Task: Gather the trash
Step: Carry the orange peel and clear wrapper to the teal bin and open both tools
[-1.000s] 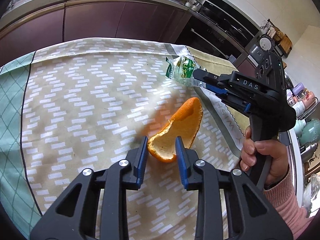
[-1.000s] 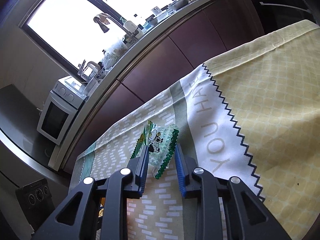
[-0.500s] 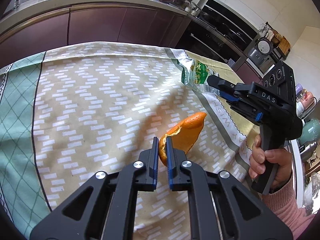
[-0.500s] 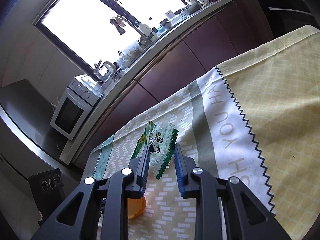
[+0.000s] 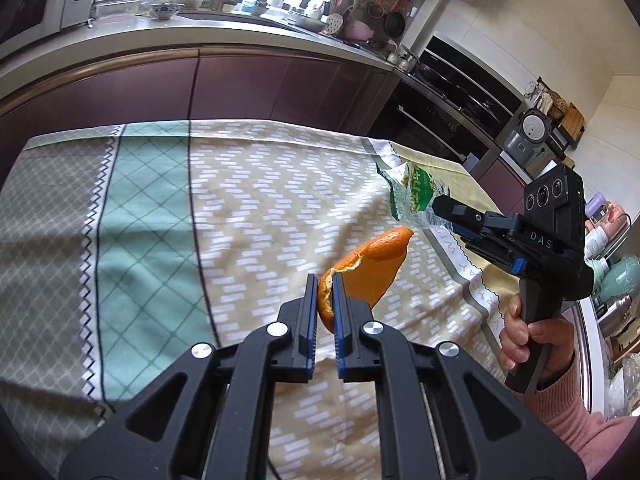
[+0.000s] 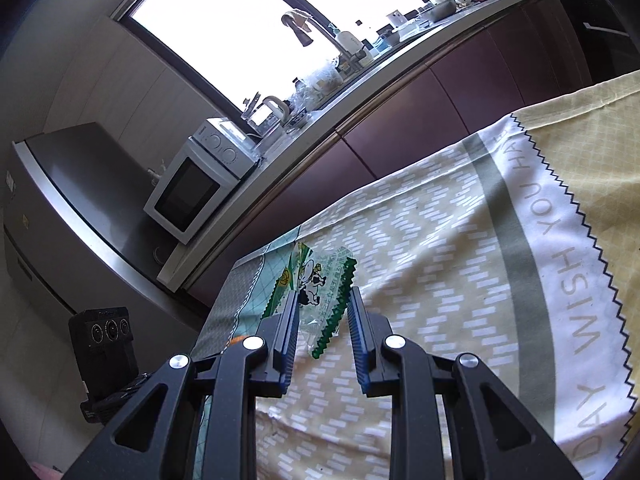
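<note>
So the left hand-held gripper (image 5: pixel 325 294) is clamped tight on a piece of orange peel (image 5: pixel 368 270), lifted clear above the patterned tablecloth (image 5: pixel 248 200) on the table. The right hand-held gripper (image 6: pixel 323 308) holds a crinkly green-edged plastic wrapper (image 6: pixel 320 292); it looks pinched, though the right-side pad seems barely touching.

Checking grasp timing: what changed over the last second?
Left tongs closed on the peel and lifted it off the cloth. Right tongs rose too, wrapper still gripped. Nothing let go; cloth unchanged.
</note>
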A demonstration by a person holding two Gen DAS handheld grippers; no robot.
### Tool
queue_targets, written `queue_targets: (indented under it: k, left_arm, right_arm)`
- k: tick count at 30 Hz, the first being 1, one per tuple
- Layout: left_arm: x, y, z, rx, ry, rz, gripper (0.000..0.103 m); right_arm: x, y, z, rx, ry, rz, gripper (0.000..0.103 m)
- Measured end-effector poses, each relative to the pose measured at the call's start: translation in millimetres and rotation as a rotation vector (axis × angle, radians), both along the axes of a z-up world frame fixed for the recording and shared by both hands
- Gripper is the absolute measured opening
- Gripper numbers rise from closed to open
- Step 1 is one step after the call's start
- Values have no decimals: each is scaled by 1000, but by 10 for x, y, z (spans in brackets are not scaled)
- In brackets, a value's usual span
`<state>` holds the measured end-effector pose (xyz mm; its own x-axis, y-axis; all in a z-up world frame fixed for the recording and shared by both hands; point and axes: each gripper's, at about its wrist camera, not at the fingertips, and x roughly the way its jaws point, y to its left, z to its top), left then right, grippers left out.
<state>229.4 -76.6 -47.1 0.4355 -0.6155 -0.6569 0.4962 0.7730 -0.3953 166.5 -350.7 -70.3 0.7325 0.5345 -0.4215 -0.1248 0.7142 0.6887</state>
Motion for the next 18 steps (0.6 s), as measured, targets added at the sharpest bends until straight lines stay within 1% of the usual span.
queue_targets:
  k: [3,7,18]
  left_arm:
    - [-104,290,73,-19,-12,28,7]
    - [-206,619,157,-4,-38,77,7]
    - [-493,1525,240,8,-41,225,7]
  right_arm:
    - [-35,172,39,7,-13,33,23]
    - [-59,408,86,11,-27,75,23]
    - [-62,1087,101,11,-25,208,23]
